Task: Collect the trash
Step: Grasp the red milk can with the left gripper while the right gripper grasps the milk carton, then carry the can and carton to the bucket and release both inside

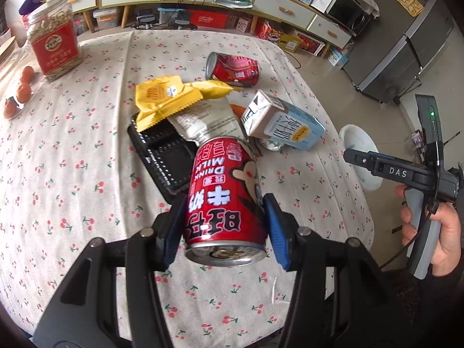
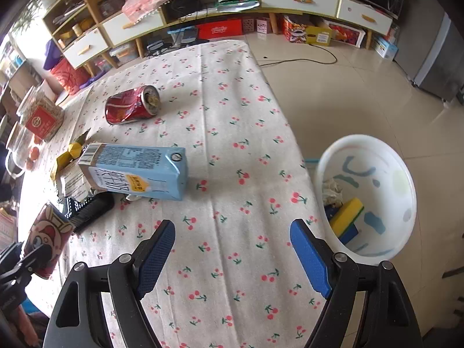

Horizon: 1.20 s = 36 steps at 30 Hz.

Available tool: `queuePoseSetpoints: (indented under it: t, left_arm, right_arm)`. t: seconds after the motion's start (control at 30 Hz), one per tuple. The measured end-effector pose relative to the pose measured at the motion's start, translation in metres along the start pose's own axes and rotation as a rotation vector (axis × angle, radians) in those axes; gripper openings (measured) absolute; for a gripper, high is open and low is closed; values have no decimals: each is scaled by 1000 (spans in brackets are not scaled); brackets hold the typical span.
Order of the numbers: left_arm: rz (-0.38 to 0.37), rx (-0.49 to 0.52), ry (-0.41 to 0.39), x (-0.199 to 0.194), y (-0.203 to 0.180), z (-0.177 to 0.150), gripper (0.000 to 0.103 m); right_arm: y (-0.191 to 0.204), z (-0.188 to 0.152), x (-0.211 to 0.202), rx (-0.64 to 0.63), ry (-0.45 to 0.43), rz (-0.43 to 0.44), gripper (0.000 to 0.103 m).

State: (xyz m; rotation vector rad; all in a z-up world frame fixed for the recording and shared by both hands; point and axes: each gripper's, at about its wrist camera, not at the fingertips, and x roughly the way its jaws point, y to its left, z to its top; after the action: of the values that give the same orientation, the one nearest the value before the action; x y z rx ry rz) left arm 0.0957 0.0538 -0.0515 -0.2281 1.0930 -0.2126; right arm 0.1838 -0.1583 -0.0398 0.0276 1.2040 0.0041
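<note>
Left gripper [image 1: 224, 220] clamps a red milk can [image 1: 224, 200] between its blue pads, above the cherry-print tablecloth [image 1: 72, 174]. Right gripper [image 2: 232, 249] gapes wide — nothing between its jaws. Second can [image 2: 132, 108], carton [image 2: 136, 171] and wrappers [image 1: 165, 95] lie on the cloth; white bin [image 2: 374, 203] stands beside the table.

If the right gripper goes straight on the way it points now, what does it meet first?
Most likely the bare cherry-print tablecloth. The right gripper is open and empty, and nothing lies between its fingers. The blue milk carton sits further ahead to one side, though depth is uncertain.
</note>
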Motion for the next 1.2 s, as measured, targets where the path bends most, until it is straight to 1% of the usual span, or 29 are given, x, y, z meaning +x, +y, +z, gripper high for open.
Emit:
queuePoseSetpoints:
  t: [0.17, 0.33, 0.43, 0.53, 0.77, 0.83, 0.9, 0.93, 1.0, 1.2]
  left_arm:
    - [14, -50, -35, -13, 23, -3, 54]
    - [32, -77, -35, -18, 39, -5, 54]
    - [36, -86, -31, -18, 45, -6, 54]
    - [33, -86, -32, -19, 45, -7, 54]
    - [29, -76, -33, -20, 45, -7, 54]
    - [32, -80, -33, -20, 46, -8, 54]
    - [34, -86, -34, -20, 46, -7, 54]
    - [35, -90, -36, -20, 46, -7, 54]
    - [37, -93, -44, -21, 46, -7, 54]
    - [32, -95, -73, -27, 42, -6, 54]
  right_arm:
    - [55, 6, 3, -175, -49, -39, 83]
    - [102, 8, 13, -376, -96, -95, 83]
    - [120, 7, 26, -453, -88, -131, 83]
    - [130, 8, 41, -499, -81, -178, 83]
    - [146, 12, 59, -589, -125, -263, 82]
    - [150, 12, 63, -611, -136, -282, 78]
    - [151, 12, 63, -627, -151, -288, 67]
    - [150, 14, 62, -622, -154, -281, 64]
    - [143, 17, 59, -594, -146, -248, 59]
    - [105, 29, 33, -396, -144, -109, 53]
